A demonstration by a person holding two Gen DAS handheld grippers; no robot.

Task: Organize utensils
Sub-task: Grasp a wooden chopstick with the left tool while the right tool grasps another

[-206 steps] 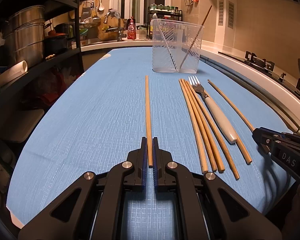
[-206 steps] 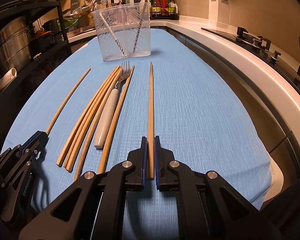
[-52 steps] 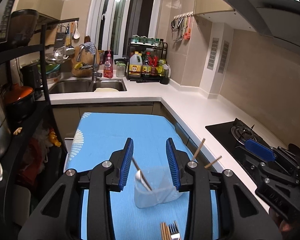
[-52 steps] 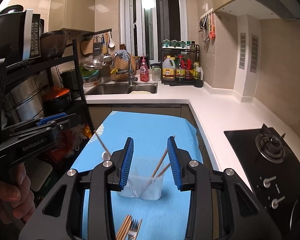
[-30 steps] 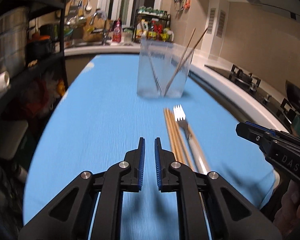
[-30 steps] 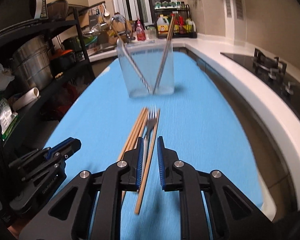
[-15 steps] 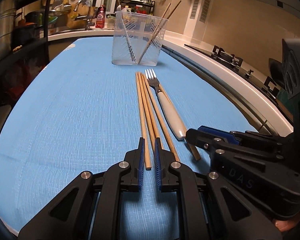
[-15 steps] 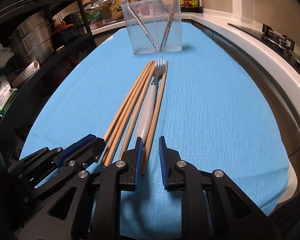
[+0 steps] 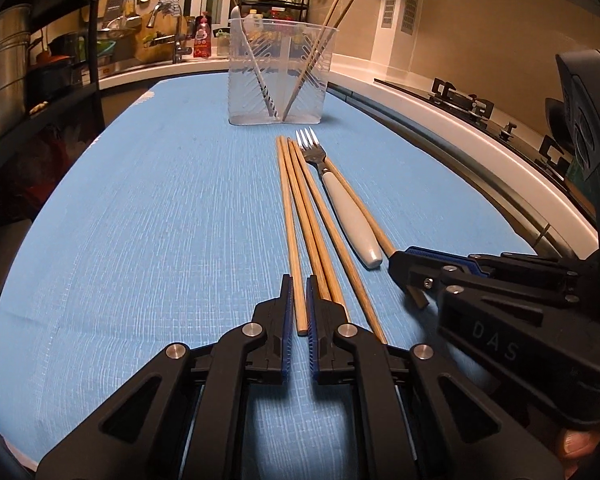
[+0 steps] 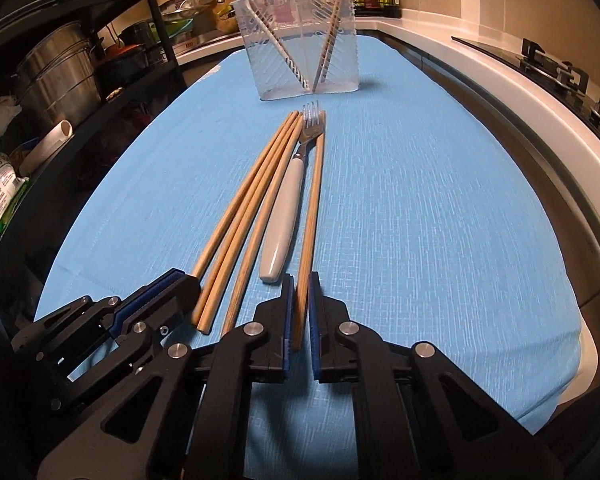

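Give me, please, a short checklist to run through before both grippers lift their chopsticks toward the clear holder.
1. Left gripper shut on the leftmost chopstick, near its end: ok.
2. Right gripper shut on the rightmost chopstick, near its end: ok.
3. Only one stick in each gripper: ok for both; the neighbouring chopsticks lie outside the left one.
4. Fork free of the gripped sticks: cannot tell; it lies tight against the right gripper's chopstick and may shift on lifting.
5. Clear holder upright with room: ok; its right compartment holds chopsticks, with space left.
6. Grippers clear of each other: ok, though close.
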